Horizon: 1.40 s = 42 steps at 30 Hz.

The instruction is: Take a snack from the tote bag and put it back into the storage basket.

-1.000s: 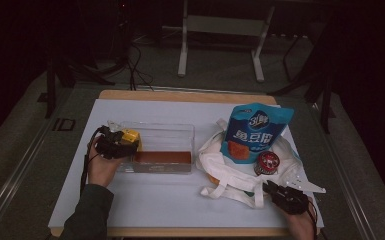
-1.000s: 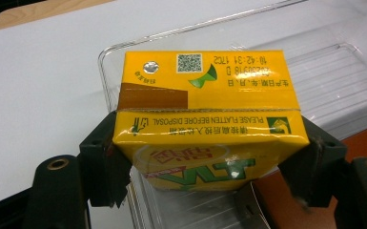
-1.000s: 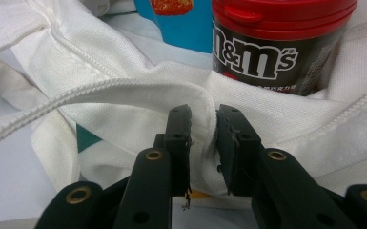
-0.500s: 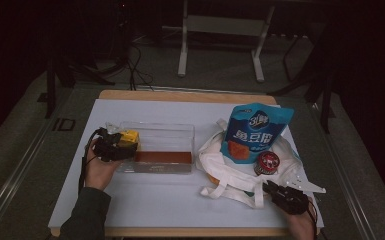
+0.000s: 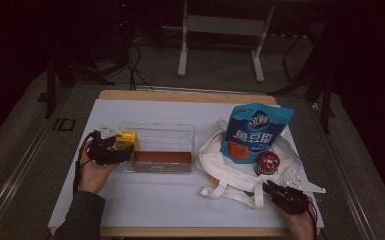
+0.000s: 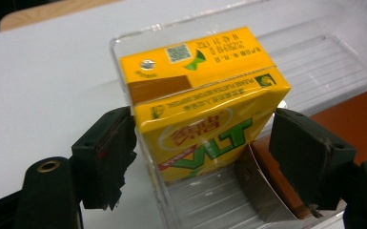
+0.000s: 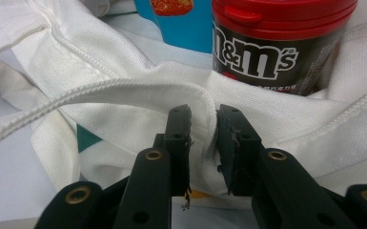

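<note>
A yellow drink carton [image 6: 205, 109] stands in the left end of a clear plastic box [image 5: 160, 131]. My left gripper [image 6: 205, 143] straddles the carton [image 5: 126, 140]. Its jaws have just been opening and the right pad stands a little off the carton's side. At the near right, my right gripper [image 7: 204, 133] is shut on the folded rim of a white cloth bag [image 7: 124, 95]. A red-lidded M&M's tub [image 7: 271, 43] and a blue snack bag [image 7: 176, 19] sit in the bag behind the rim.
A brown slab [image 5: 162, 157] lies along the box's near side. The cloth bag [image 5: 230, 172] spreads over the right of the white table sheet [image 5: 155, 200], with its straps trailing toward the front edge. A metal stand [image 5: 220, 30] is beyond the table.
My left gripper has eased slightly back toward the person from the carton. The right gripper and the bag have not moved.
</note>
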Tool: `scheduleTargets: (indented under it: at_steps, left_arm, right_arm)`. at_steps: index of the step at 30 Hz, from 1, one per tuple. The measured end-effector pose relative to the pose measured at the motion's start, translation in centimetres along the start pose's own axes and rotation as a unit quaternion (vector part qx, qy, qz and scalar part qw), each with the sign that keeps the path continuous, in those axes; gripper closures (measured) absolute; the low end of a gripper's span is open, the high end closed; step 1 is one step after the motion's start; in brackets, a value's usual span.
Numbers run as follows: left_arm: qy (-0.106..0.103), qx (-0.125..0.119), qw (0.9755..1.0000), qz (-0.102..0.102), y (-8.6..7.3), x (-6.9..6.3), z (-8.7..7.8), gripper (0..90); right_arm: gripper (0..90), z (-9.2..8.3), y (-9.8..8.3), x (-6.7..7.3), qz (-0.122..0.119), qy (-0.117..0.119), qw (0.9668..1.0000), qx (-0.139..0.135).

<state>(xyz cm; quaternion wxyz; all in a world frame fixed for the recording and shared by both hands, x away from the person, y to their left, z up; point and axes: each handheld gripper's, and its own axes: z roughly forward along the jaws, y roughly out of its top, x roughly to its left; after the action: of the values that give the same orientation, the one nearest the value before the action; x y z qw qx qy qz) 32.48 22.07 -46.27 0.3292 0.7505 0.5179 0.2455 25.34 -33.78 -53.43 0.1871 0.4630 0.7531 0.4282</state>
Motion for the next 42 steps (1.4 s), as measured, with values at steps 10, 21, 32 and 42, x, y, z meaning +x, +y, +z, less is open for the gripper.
scheduleTargets:
  at_steps: [10,21,32,42]
  left_arm:
    - [-0.010,-0.021,0.9997,0.012,0.1,0.0,-1.1,19.3]
    - [-0.024,-0.029,0.9990,0.022,0.6,-0.3,-1.6,15.4]
    - [-0.032,-0.053,0.9973,0.041,1.2,-1.1,-2.8,14.7]
    - [-0.045,-0.066,0.9949,0.062,1.7,-2.4,-3.2,18.1]
  right_arm:
    - [74.5,0.0,0.0,0.0,0.000,0.000,1.0000,0.000]
    - [74.3,0.0,0.0,0.0,0.000,0.000,1.0000,0.000]
    - [74.2,0.0,0.0,0.0,0.000,-0.001,1.0000,0.000]
    - [74.2,0.0,0.0,0.1,0.000,-0.003,1.0000,0.001]
